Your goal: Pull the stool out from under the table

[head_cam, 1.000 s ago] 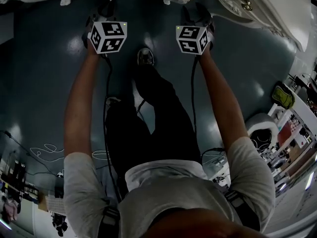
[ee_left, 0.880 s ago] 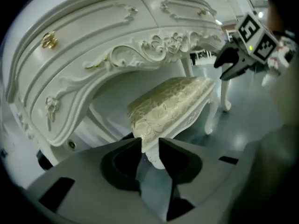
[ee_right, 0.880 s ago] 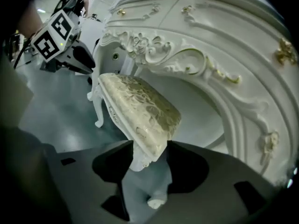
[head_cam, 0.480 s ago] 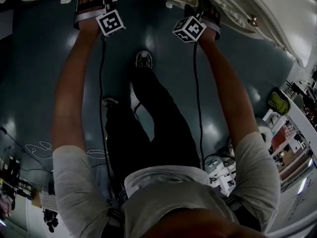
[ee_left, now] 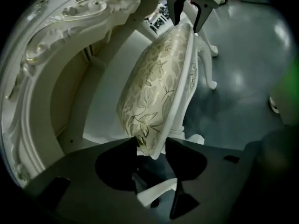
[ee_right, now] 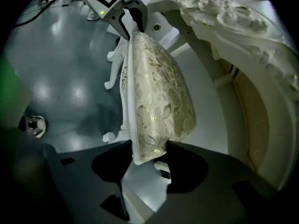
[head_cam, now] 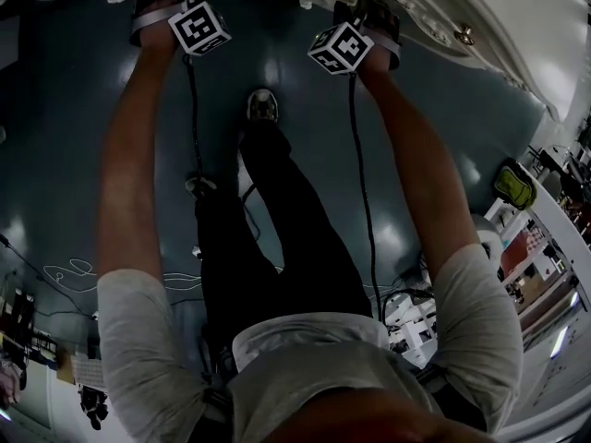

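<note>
Gold brocade covers the stool (ee_left: 154,92), tucked under the carved white surface (ee_left: 56,31), its long seat spanning from the left tongs (ee_left: 148,148) to the right tongs (ee_right: 145,155), which have just been closing and now each pinch one end.

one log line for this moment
left gripper: just closing on stool edge | right gripper: just closing on opposite edge | stool: under table
</note>
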`<action>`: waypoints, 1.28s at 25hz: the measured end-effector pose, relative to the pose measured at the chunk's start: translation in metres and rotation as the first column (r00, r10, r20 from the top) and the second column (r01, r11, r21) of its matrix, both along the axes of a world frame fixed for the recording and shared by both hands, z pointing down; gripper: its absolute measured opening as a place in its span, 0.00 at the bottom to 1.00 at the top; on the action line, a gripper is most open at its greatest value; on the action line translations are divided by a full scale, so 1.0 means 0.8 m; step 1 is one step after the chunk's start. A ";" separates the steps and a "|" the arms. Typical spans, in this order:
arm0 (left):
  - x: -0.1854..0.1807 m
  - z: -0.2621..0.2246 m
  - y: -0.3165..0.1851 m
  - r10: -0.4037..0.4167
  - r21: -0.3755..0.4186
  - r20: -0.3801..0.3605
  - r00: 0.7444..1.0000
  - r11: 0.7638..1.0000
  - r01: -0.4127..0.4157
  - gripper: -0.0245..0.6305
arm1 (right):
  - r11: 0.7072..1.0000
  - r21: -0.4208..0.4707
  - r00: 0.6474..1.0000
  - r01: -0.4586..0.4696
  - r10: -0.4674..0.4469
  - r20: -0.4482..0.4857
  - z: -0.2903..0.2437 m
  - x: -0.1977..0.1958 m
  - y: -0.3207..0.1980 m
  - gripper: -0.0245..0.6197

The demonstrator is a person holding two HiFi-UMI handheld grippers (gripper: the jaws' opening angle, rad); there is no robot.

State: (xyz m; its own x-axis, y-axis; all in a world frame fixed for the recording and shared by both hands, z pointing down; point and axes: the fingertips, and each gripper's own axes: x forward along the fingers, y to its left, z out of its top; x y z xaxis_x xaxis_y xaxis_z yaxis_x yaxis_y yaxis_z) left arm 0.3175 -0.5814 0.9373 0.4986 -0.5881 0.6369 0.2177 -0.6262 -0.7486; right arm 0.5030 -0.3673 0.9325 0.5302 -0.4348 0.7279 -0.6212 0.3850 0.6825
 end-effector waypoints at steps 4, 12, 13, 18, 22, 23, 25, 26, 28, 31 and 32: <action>-0.001 0.004 0.003 -0.005 -0.020 -0.036 0.999 1.000 0.004 0.32 | 1.000 0.021 1.000 -0.013 0.013 0.009 0.003 -0.010 0.007 0.39; -0.028 0.016 -0.019 -0.496 -0.608 -0.271 0.825 0.753 0.253 0.55 | 0.902 0.205 0.892 -0.379 0.297 0.341 0.005 -0.002 0.025 0.55; -0.034 0.025 -0.024 -0.576 -0.678 -0.242 0.781 0.676 0.288 0.55 | 0.841 0.197 0.806 -0.504 0.375 0.458 0.015 0.003 0.036 0.57; -0.012 0.062 -0.003 -0.416 -0.653 -0.159 0.895 0.725 0.221 0.55 | 0.807 0.092 0.662 -0.584 0.407 0.629 0.069 -0.011 0.044 0.59; 0.008 0.078 -0.007 -0.454 -0.654 -0.157 0.877 0.713 0.252 0.55 | 0.785 0.082 0.628 -0.614 0.423 0.654 0.091 -0.016 0.027 0.59; 0.011 0.080 -0.011 -0.474 -0.661 -0.157 0.867 0.702 0.264 0.55 | 0.762 0.089 0.612 -0.641 0.437 0.659 0.091 -0.013 0.022 0.59; 0.017 0.081 -0.018 -0.476 -0.662 -0.167 0.864 0.704 0.259 0.56 | 0.716 0.107 0.584 -0.690 0.463 0.667 0.088 -0.004 0.015 0.58; 0.019 0.080 -0.020 -0.466 -0.657 -0.181 0.866 0.713 0.247 0.56 | 0.700 0.112 0.575 -0.705 0.472 0.668 0.085 -0.001 0.014 0.53; 0.015 0.082 -0.018 -0.456 -0.651 -0.207 0.866 0.725 0.226 0.56 | 0.693 0.105 0.567 -0.713 0.481 0.669 0.083 -0.001 0.017 0.50; 0.011 0.085 -0.014 -0.456 -0.653 -0.207 0.866 0.723 0.224 0.56 | 0.704 0.082 0.561 -0.705 0.483 0.673 0.085 -0.003 0.022 0.49; 0.010 0.084 -0.014 -0.453 -0.653 -0.201 0.869 0.723 0.226 0.56 | 0.707 0.076 0.560 -0.703 0.485 0.672 0.085 -0.004 0.023 0.49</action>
